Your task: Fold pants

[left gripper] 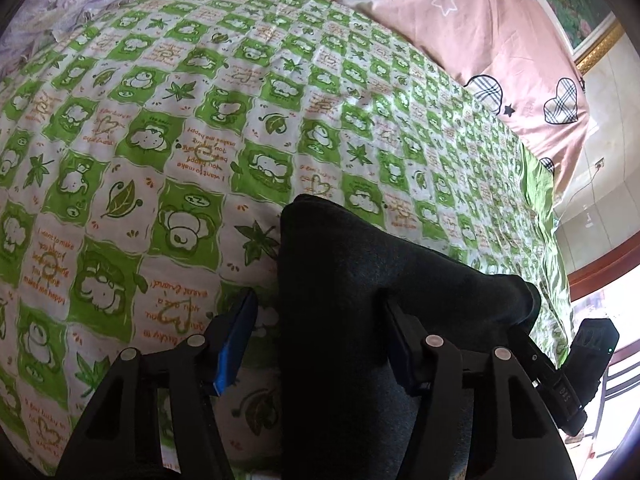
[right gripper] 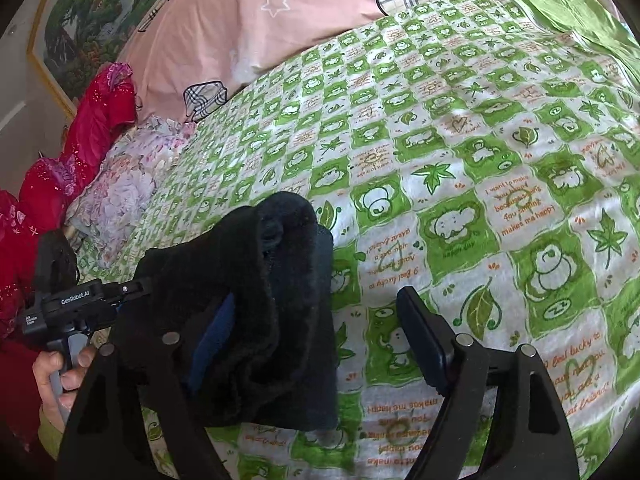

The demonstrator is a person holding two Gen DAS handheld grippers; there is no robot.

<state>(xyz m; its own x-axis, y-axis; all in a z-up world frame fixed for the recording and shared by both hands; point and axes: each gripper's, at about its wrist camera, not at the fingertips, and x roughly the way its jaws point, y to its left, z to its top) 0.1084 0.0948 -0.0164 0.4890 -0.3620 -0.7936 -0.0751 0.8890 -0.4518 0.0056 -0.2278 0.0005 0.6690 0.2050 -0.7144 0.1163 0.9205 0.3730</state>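
The left hand-held gripper (left gripper: 320, 336) hangs over the bed with its jaws spread; the dark pants (left gripper: 360, 320) rise between them, lying against the right-side finger, while a clear gap of sheet shows between the cloth and the blue-padded left finger (left gripper: 236, 344). The pads do not pinch the fabric. The right hand-held gripper (right gripper: 320, 336) is spread as well: the pants (right gripper: 256, 300) drape over its left finger, covering most of the blue pad there, and the right finger (right gripper: 424, 340) stands well apart from the cloth with bare sheet between.

The pants are a bunched, fuzzy black bundle held up above the green-and-white checked bedsheet (left gripper: 160, 140), spanning from one gripper to the other. In the right wrist view the left gripper's body appears at the left edge, held by a person's hand (right gripper: 60, 372).

At the head of the bed lies a pink quilt (right gripper: 280, 20) with plaid hearts and stars. A lilac flowered cloth (right gripper: 128, 184) and a red garment (right gripper: 92, 132) sit along the bed's far side. A framed landscape picture (right gripper: 80, 32) hangs on the wall.
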